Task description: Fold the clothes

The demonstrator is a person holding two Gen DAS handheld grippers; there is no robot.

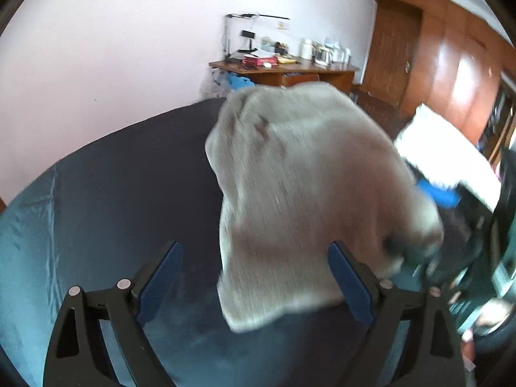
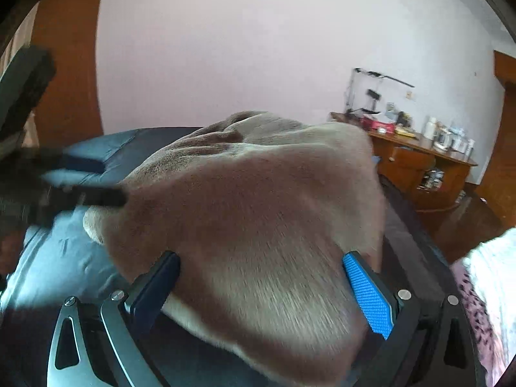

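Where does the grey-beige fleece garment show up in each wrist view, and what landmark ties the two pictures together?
Left wrist: the fleece garment fills centre to right, above the dark bedsheet.
Right wrist: it fills the centre, running down between the open fingers.
Shared landmark: the cluttered wooden desk against the far wall.

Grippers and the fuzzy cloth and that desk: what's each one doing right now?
Left gripper: open, holding nothing.
Right gripper: open, with the cloth between its fingers.
Cloth: bunched up on the bed, blurred, not folded flat.
Bed: covered by a dark blue sheet.
Desk: cluttered on top.
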